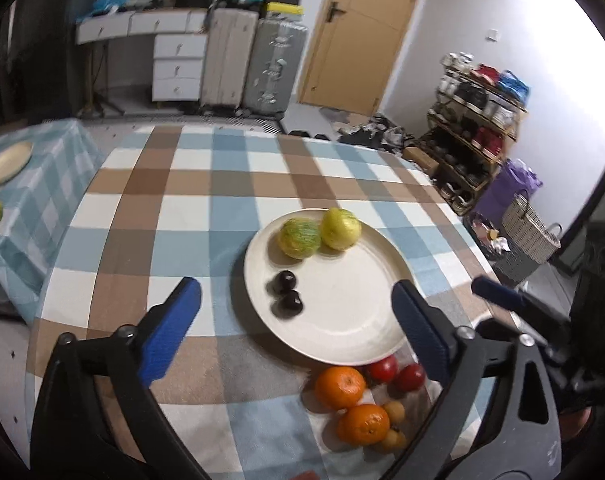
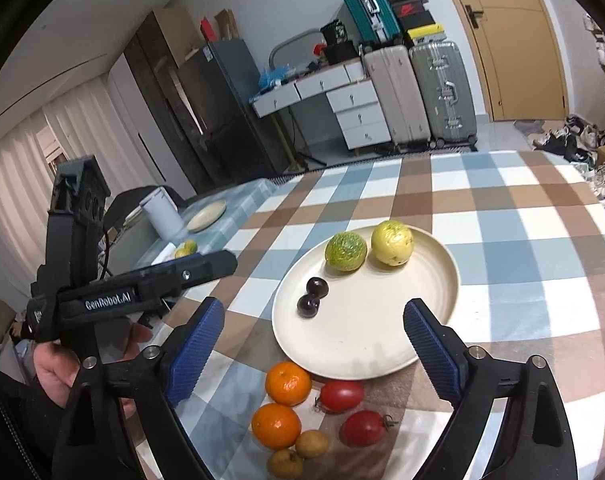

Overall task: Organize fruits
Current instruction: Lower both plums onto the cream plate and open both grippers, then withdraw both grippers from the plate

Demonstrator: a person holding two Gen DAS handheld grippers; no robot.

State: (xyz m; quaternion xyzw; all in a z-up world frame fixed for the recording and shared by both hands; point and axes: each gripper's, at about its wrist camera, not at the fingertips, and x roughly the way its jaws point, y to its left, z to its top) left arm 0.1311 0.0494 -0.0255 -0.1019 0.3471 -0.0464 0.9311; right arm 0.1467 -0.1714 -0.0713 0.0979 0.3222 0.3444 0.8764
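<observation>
Checked-cloth bench (image 1: 150,216): one round cream plate (image 1: 354,320), smooth and shallow-rimmed, on which two yellow-green round fruits (image 2: 346,251) and two glossy dark cherries (image 2: 313,297) are held. Beside its near rim, on the cloth, two dimpled oranges (image 2: 288,383), two red tomatoes (image 2: 341,396) and two small brown fruits (image 2: 311,443) are grouped. Left gripper (image 1: 296,316): ribbed blue fingers spread, nothing held, raised over the plate. Right gripper (image 2: 314,328): likewise spread and unladen. Only the right view shows the bare hand (image 2: 56,368) grasping the left gripper's handle.
</observation>
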